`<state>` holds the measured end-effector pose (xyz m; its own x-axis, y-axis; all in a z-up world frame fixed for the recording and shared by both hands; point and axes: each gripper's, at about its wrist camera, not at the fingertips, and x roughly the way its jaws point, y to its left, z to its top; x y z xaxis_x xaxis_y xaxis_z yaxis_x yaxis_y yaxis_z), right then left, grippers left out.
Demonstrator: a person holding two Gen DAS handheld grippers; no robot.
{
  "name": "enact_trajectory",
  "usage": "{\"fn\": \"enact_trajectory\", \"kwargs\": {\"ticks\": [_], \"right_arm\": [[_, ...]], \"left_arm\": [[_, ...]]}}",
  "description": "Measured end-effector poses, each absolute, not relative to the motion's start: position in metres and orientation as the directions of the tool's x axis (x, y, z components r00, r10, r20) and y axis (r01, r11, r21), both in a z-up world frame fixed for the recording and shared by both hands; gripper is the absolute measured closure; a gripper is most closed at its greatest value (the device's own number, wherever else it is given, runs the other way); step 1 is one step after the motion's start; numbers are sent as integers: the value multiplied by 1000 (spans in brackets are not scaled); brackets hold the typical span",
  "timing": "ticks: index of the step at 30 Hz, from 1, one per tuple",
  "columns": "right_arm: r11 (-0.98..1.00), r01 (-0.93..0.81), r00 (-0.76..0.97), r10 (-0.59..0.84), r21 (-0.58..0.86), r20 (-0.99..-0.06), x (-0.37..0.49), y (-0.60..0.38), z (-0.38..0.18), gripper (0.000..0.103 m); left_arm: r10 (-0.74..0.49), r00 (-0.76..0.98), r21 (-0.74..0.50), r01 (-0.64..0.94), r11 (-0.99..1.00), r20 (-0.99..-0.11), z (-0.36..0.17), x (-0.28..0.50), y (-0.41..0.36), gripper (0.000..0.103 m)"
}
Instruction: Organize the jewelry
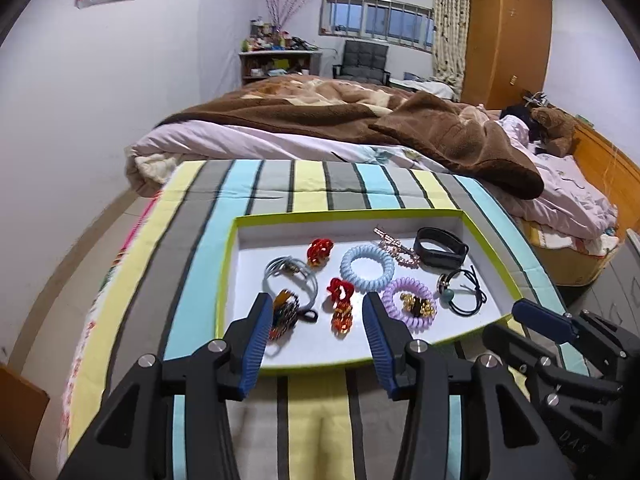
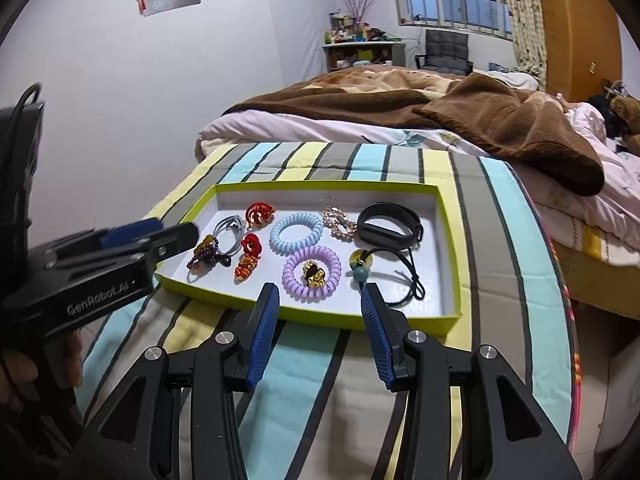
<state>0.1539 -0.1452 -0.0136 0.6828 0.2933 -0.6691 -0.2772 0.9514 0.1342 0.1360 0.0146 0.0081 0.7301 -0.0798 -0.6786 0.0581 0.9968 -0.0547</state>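
Red-and-orange plastic chain clip [image 1: 340, 310] lies in the white, green-rimmed shallow tray [image 1: 400, 213], straight ahead between the wide-open fingers of the left gripper [image 1: 316, 320], long axis pointing away. Right gripper [image 2: 320, 306], also wide, empty, hangs farther off.

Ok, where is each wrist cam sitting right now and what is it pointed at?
Left wrist: low over the striped cover, facing the tray; its own open left gripper frames the red clips, the right gripper intruding at lower right.
Right wrist: further right and back, facing the tray's near edge; its own open right gripper in front, the left gripper and holding hand at left.
Shared: tray, blue coil tie, bed behind.
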Motion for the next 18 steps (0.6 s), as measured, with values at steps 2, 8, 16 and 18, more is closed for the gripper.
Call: {"fn": "enact_trajectory", "kwargs": {"ticks": [2, 8, 16, 18], "right_arm": [[954, -264, 688, 289, 142, -665, 148, -148, -13, 59], [959, -250, 705, 276, 135, -653, 132, -151, -9, 59], [960, -248, 713, 270, 128, -647, 121, -151, -7, 59], [961, -246, 715, 270, 129, -645, 121, -150, -6, 59]], "left_arm": [[-78, 736, -54, 56, 997, -673, 9, 126, 12, 55], [-75, 741, -63, 44, 997, -667, 7, 106, 7, 54], [-70, 743, -59, 41, 997, -666, 5, 91, 1, 55], [-69, 741, -58, 40, 998, -668, 5, 89, 0, 55]]}}
